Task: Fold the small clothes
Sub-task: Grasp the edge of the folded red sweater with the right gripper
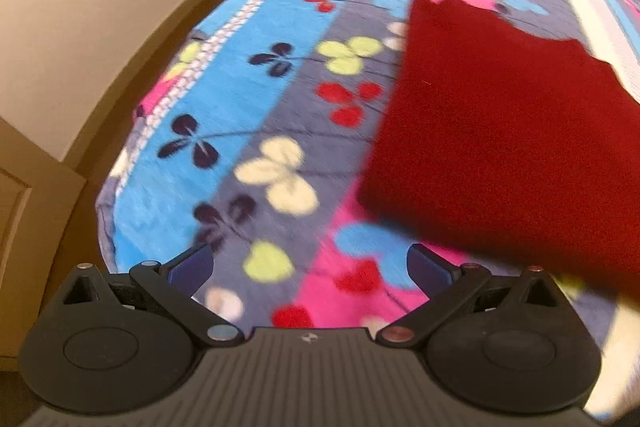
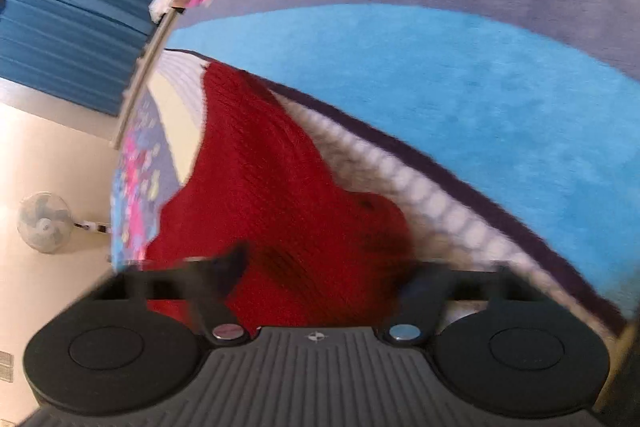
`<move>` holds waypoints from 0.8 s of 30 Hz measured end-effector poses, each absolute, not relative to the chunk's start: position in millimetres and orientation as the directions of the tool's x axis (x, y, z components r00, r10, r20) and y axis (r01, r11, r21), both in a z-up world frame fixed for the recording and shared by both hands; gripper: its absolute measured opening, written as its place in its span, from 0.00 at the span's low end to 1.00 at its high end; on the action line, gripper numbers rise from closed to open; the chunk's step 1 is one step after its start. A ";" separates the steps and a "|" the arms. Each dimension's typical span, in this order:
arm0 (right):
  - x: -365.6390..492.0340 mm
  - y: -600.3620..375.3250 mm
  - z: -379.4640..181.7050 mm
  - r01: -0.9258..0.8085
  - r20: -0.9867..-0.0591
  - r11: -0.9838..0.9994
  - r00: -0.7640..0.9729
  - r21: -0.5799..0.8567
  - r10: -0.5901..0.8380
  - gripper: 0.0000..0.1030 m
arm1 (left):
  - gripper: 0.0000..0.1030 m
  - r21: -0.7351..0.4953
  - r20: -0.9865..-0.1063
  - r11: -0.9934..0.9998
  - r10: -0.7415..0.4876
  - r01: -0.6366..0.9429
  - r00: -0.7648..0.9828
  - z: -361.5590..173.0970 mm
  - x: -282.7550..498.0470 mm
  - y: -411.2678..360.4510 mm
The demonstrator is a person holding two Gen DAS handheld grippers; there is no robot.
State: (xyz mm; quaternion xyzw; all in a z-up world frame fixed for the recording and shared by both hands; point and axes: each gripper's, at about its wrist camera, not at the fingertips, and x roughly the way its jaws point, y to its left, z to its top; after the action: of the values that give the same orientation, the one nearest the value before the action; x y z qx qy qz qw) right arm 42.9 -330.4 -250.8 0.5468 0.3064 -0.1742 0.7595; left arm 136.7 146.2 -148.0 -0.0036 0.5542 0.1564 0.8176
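Note:
A dark red knitted garment (image 1: 496, 131) lies flat on the flowered blanket (image 1: 256, 99), at the right of the left wrist view. My left gripper (image 1: 310, 263) is open and empty, just left of and in front of the garment's near edge. In the right wrist view the same red garment (image 2: 272, 187) fills the lower middle. My right gripper (image 2: 320, 267) is open, its blurred fingers (image 2: 232, 263) spread on either side of the near part of the garment, right over it. Whether they touch the cloth cannot be told.
The blanket (image 2: 460, 75) covers a bed with blue, grey and pink stripes. A beige wall and wooden trim (image 1: 80, 27) run along the left of the bed. Blue curtains (image 2: 72, 7), a standing fan (image 2: 44, 223) and clutter lie beyond the bed's far side.

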 end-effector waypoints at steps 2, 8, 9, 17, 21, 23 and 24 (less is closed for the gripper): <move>46.3 -332.2 -248.3 0.575 -0.641 0.374 0.764 0.728 0.075 0.20 | 1.00 0.181 -0.909 0.939 0.273 -0.291 0.316 -156.7 145.5 153.7; 39.9 -344.4 -254.7 0.621 -0.662 0.283 0.746 0.731 0.072 0.26 | 1.00 0.218 -0.903 0.903 0.331 -0.371 0.274 -180.8 161.2 174.9; 39.8 -345.1 -258.9 0.636 -0.672 0.268 0.737 0.724 0.066 0.30 | 1.00 0.234 -0.897 0.892 0.351 -0.387 0.267 -183.9 163.5 179.2; 48.4 -329.7 -236.8 0.650 -0.710 0.390 0.705 0.652 0.011 0.19 | 1.00 0.217 -0.910 0.901 0.325 -0.375 0.256 -207.8 187.5 209.4; 58.2 -326.5 -240.3 0.708 -0.764 0.390 0.644 0.588 -0.018 0.20 | 1.00 0.203 -0.915 0.917 0.302 -0.344 0.266 -210.0 195.6 210.2; 65.5 -322.8 -235.6 0.735 -0.792 0.407 0.609 0.543 -0.045 0.19 | 1.00 0.187 -0.924 0.921 0.283 -0.343 0.257 -211.5 198.7 213.3; 71.8 -318.7 -229.2 0.745 -0.805 0.430 0.590 0.510 -0.065 0.17 | 1.00 0.176 -0.930 0.923 0.271 -0.342 0.250 -212.2 200.0 216.0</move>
State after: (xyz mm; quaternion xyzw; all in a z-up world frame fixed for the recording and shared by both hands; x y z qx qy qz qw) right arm 71.8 -318.7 -229.2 0.4628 0.3669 -0.2657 0.7619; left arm 200.0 216.0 -212.2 -0.0309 0.5808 0.1939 0.7900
